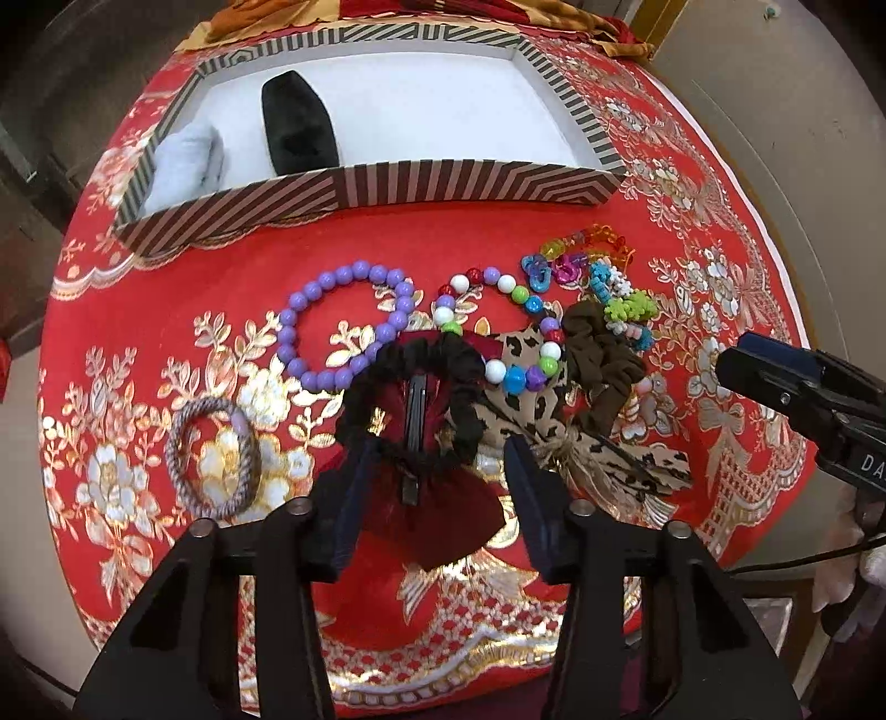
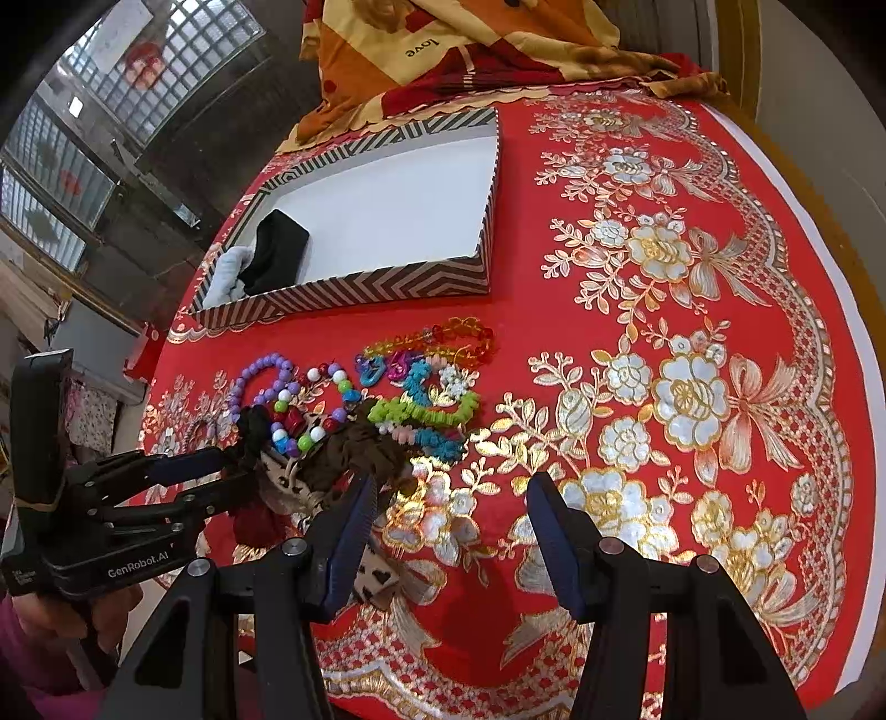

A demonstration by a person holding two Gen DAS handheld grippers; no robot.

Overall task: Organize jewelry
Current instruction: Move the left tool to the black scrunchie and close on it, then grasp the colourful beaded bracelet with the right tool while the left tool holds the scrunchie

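A pile of jewelry lies on the red tablecloth in front of a striped box (image 1: 476,180). My left gripper (image 1: 437,459) is open, its fingers straddling a black scrunchie (image 1: 365,399) that lies on a dark red bow clip (image 1: 443,515). Beside it are a purple bead bracelet (image 1: 343,327), a multicolour bead bracelet (image 1: 498,327), a leopard bow (image 1: 526,421), a brown scrunchie (image 1: 603,365) and a grey braided band (image 1: 213,457). My right gripper (image 2: 451,493) is open and empty, right of the pile, over bare cloth. The left gripper also shows in the right wrist view (image 2: 221,471).
The box (image 2: 387,282) holds a black item (image 1: 299,124) and a pale blue cloth (image 1: 188,160) at its left end. A colourful plastic chain (image 2: 437,343) and flower bracelets (image 2: 426,410) lie at the pile's right. Folded orange fabric (image 2: 443,50) sits behind the box.
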